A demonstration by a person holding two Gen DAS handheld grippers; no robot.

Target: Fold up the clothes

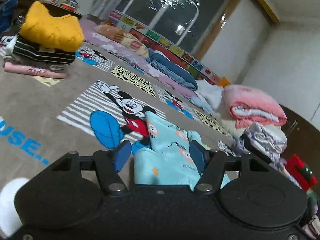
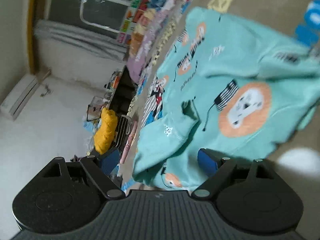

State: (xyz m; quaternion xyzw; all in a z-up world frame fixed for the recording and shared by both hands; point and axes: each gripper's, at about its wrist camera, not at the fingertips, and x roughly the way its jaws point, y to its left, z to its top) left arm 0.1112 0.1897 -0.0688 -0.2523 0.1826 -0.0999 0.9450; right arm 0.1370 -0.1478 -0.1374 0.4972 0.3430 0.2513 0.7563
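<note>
**Teal garment between both grippers, over cartoon rug**

The left gripper point(image 1: 160, 156) is seen with jaws spread wide. The teal garment point(image 1: 170, 152) sits bunched between the blue pads point(image 1: 121, 158), but the pads are not pressed onto it; a gap is seen at the left pad. Whether the right pad touches cloth cannot be told.

The right gripper point(image 2: 159, 160) is likewise spread wide. The same garment point(image 2: 230, 92) is seen draped ahead and between the fingers, printed with orange circles and striped shapes. A folded edge hangs down near the middle of the jaws. A firm grasp is not shown; the right pad point(image 2: 207, 163) lies against or just behind the cloth, the left pad is clear of it. The right view is motion-blurred.

The garment is located on the rug point(image 1: 40, 100), partly over a mouse cartoon print point(image 1: 130, 116). A folded stack point(image 1: 40, 60) topped by a yellow piece point(image 1: 52, 30) is seen well apart, at far left of the left view. A pink blanket point(image 1: 254, 106) and a heap of unfolded clothes point(image 1: 266, 140) are seen to the right. Bedding point(image 1: 160, 64) is laid along the far wall under a dark window point(image 1: 170, 10). A wall air unit point(image 2: 20, 98) is seen in the right view.
</note>
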